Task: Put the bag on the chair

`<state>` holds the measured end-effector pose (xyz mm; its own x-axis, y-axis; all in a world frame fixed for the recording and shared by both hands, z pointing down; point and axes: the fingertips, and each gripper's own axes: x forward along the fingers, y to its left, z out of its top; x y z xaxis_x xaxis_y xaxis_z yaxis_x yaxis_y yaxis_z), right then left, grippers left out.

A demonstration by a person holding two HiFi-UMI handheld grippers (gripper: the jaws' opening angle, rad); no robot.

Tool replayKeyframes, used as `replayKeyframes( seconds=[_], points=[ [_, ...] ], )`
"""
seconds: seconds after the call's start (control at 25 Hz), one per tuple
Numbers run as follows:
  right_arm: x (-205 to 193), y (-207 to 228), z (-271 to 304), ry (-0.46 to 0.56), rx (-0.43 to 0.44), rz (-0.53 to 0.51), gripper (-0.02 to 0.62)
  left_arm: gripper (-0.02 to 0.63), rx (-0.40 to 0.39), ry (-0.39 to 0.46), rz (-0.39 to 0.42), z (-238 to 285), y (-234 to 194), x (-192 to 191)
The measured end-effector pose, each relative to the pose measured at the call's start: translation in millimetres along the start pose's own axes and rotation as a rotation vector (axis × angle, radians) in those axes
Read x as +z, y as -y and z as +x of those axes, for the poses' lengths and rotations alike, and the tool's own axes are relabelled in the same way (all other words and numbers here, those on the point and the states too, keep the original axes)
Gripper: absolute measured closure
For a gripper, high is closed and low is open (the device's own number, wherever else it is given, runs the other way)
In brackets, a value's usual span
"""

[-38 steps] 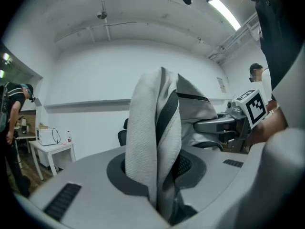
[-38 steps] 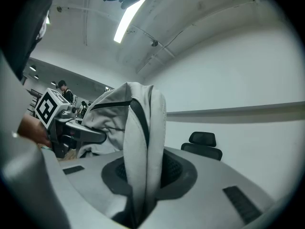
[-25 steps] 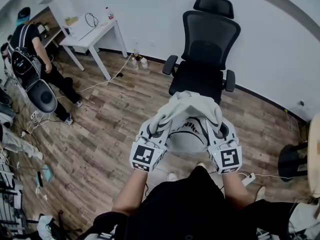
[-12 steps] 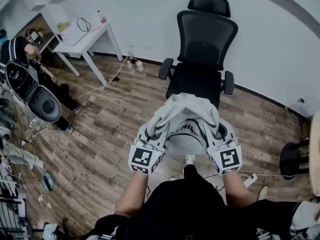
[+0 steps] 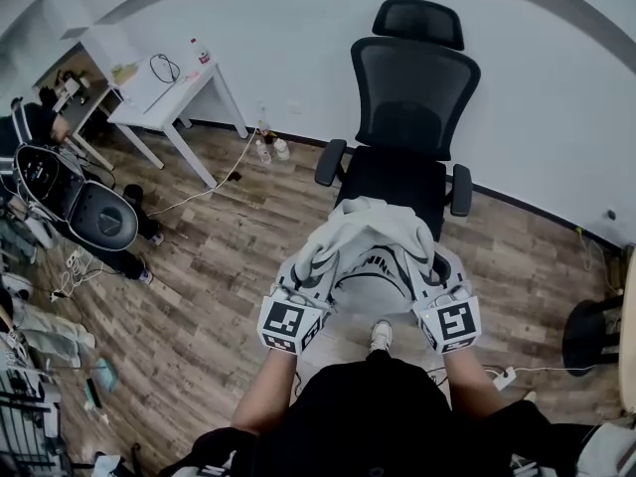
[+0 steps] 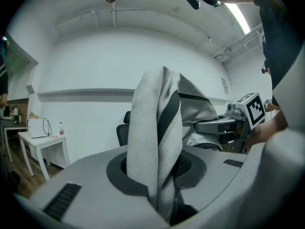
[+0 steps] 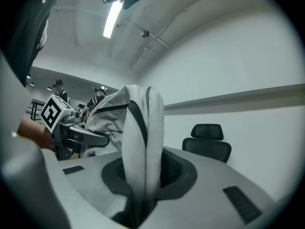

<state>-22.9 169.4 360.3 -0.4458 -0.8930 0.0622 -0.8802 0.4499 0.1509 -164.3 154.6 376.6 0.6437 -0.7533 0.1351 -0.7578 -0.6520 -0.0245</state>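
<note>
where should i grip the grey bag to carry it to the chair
Grip the bag by the bunched fabric at its upper edge, one fold each side, from the near side, as the left gripper and right gripper do. It is soft and sags; folds pinch flat.

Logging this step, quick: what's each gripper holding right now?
Left gripper: jaws closed on a fold of the bag.
Right gripper: jaws closed on the bag too.
</note>
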Motion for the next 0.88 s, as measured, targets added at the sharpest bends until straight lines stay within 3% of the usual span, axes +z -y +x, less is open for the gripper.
replayKeyframes(
  seconds=[0.56, 0.88],
  points=[
    [-10, 82, 77, 0.014, 0.099, 0.023, 0.52, 0.505, 0.064, -0.077, 0.003, 97, -31, 9],
    [-13, 116, 96, 0.035, 0.098, 0.044, 0.52, 0.506, 0.074, -0.065, 0.016, 133, -34, 19]
  ],
)
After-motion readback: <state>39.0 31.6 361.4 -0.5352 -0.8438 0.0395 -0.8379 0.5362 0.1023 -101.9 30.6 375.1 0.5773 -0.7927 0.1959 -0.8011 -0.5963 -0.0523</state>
